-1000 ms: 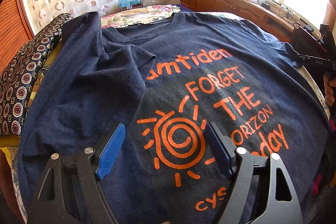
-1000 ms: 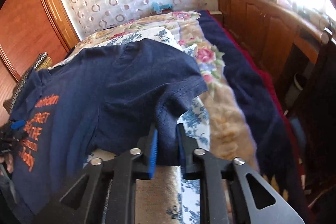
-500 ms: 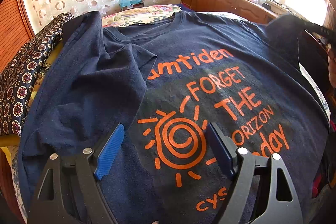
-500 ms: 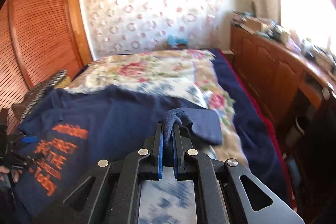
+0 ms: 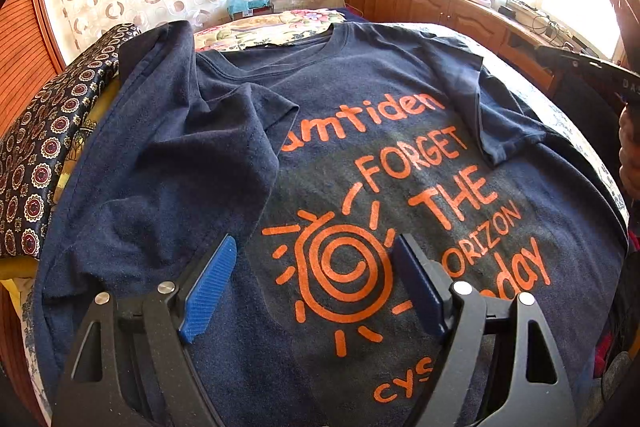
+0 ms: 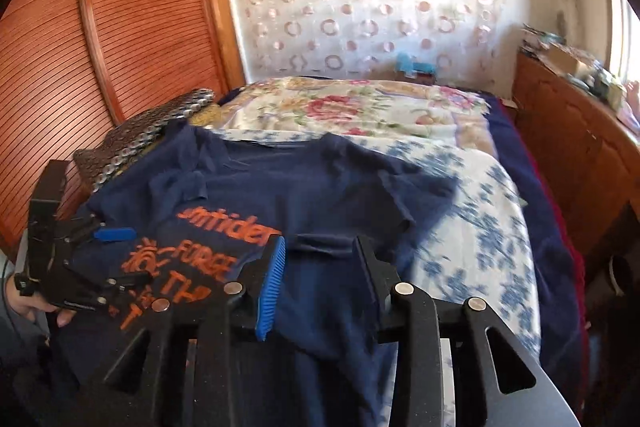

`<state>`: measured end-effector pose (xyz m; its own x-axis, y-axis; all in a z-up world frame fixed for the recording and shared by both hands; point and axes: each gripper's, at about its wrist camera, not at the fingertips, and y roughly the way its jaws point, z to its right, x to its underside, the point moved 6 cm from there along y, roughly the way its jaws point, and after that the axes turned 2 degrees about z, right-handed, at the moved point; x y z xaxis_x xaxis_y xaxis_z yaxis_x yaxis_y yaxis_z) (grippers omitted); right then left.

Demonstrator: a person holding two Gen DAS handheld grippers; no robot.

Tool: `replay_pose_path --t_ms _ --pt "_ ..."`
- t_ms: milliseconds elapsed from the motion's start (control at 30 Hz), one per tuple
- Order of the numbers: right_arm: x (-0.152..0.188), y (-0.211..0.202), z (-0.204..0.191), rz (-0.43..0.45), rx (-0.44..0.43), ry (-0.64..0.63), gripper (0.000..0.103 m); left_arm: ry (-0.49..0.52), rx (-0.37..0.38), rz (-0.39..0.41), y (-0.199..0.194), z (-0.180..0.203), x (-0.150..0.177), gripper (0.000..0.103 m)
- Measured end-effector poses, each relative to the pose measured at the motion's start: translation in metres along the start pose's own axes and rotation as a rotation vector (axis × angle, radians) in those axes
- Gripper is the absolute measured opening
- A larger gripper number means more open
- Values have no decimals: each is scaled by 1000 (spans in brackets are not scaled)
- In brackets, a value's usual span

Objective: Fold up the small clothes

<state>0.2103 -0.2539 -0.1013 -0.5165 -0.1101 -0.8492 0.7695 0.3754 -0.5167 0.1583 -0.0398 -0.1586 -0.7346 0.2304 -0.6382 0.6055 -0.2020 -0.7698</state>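
At about nine o'clock of the navy T-shirt (image 5: 224,367), the left sleeve (image 5: 224,147) lies folded in over the chest, its hem touching the orange print (image 5: 404,211). The shirt itself lies face up on the floral bedspread (image 6: 472,227), neck toward twelve o'clock.

Your left gripper (image 5: 312,287) hovers over the sun drawing at six o'clock, spread wide, with nothing between its fingers; it is in the same place as one second ago.

At about two o'clock is the change. One second ago your right gripper (image 6: 320,267) was pinching the right sleeve (image 5: 492,115) at the edge of the bed. Now this sleeve lies folded inward on the chest, beside the word FORGET. The jaws have just been opening, and in the right wrist view the cloth lies loose under them, not pressed by the blue pads (image 6: 272,283).

Both sleeves are now in, I think. The next step is probably to fold the body, from the hem toward the collar.
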Motion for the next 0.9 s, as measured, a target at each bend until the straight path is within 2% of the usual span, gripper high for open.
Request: replay_pose_path --t_ms 100,233,333,500,700,833,900 --pt "4 -2 23 -25 14 64 37 0 3 0 0 0 0 81" --pt "-1 10 29 -66 6 108 37 8 13 6 -4 0 1 82" --pt "-18 36 25 -99 11 126 37 4 19 27 -11 -2 -1 82" --pt "-43 65 21 -123 40 115 37 -8 33 101 -34 -10 -8 82" --pt "-52 95 20 -192 79 88 36 -30 23 146 -47 -28 -23 82" --pt "-60 111 5 -210 32 32 7 -34 0 162 -49 -44 -35 82" --pt "-67 117 -6 -204 -24 21 6 -44 -16 174 -53 -53 -41 82"
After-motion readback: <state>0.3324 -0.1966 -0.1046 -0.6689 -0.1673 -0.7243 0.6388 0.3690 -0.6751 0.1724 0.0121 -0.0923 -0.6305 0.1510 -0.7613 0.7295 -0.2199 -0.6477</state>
